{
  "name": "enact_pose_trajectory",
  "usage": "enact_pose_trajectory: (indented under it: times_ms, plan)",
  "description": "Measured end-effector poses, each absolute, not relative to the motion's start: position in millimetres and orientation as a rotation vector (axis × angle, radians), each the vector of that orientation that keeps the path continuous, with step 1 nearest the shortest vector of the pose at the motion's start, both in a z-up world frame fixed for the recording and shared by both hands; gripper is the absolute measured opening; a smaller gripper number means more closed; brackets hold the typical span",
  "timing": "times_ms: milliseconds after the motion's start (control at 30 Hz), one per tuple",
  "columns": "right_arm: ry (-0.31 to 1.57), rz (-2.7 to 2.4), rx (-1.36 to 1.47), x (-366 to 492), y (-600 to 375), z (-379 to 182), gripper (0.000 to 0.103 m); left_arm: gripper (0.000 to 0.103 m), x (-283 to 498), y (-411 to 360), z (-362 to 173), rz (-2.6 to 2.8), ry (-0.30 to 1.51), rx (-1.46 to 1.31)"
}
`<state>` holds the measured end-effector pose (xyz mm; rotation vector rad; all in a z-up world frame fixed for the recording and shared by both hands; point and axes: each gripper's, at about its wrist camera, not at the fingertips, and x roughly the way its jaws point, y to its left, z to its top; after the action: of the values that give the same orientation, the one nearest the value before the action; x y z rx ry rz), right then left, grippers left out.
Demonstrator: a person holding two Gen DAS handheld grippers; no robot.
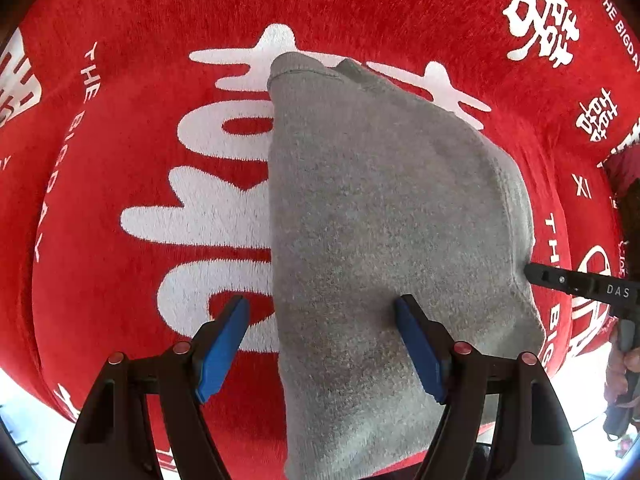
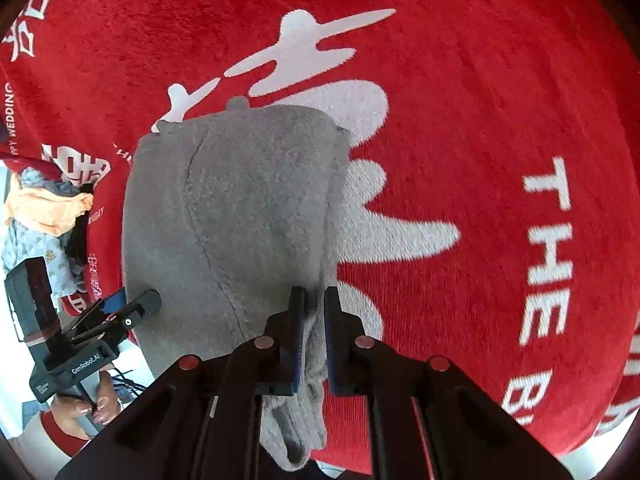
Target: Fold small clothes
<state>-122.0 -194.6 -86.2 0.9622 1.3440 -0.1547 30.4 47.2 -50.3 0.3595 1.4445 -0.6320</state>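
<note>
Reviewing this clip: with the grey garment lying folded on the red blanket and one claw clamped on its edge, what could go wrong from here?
1. The right claw pinches only the grey garment edge; pulling might drag the whole fold askew.
2. The left claw is open and straddles the garment's left edge; closing could also catch the plush red blanket.
3. The near end appears to droop, so it may unfold.

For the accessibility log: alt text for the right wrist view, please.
The right gripper pinches the near edge of a folded grey garment lying on a red blanket with white lettering. The left gripper touches the garment's left edge.
</note>
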Motion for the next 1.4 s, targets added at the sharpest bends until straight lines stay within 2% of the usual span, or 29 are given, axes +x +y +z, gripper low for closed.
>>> enact_pose_trajectory:
  times_ms: [133, 167, 333, 533, 600, 667, 733, 867, 933, 1033, 1133, 1400]
  plan:
    - [1.381, -0.198, 0.998, -138, -194, -85, 0.009, 0.077, 25, 51, -46, -0.627, 1.457, 0.361]
    - [1.384, -0.206, 1.014, -144, -193, -84, 0.013, 0.077, 24, 52, -44, -0.627, 1.459, 0.364]
    - [1.403, -0.250, 1.052, -167, -181, -77, 0.014, 0.077, 16, 55, -36, -0.618, 1.462, 0.388]
    - [1.415, -0.269, 1.058, -178, -163, -63, 0.020, 0.077, 10, 58, -23, -0.619, 1.466, 0.393]
    - [1.415, -0.266, 1.048, -176, -157, -57, 0.025, 0.077, 5, 56, -17, -0.621, 1.452, 0.415]
    - [1.412, -0.268, 1.031, -174, -152, -49, 0.034, 0.077, 2, 56, -11, -0.624, 1.442, 0.431]
    - [1.408, -0.264, 1.022, -171, -147, -41, 0.037, 0.077, 0, 56, -6, -0.622, 1.440, 0.429]
    - [1.413, -0.266, 0.981, -160, -137, -26, 0.052, 0.077, -5, 56, 5, -0.595, 1.430, 0.473]
    - [1.411, -0.261, 0.950, -153, -133, -17, 0.057, 0.088, -5, 56, 10, -0.586, 1.423, 0.487]
    - [1.399, -0.251, 0.913, -146, -127, -2, 0.065, 0.088, -4, 58, 25, -0.595, 1.395, 0.461]
    - [1.384, -0.254, 0.891, -141, -123, 11, 0.080, 0.088, -2, 59, 39, -0.586, 1.374, 0.448]
    - [1.346, -0.306, 0.754, -137, -112, 47, 0.086, 0.088, 1, 62, 63, -0.562, 1.366, 0.457]
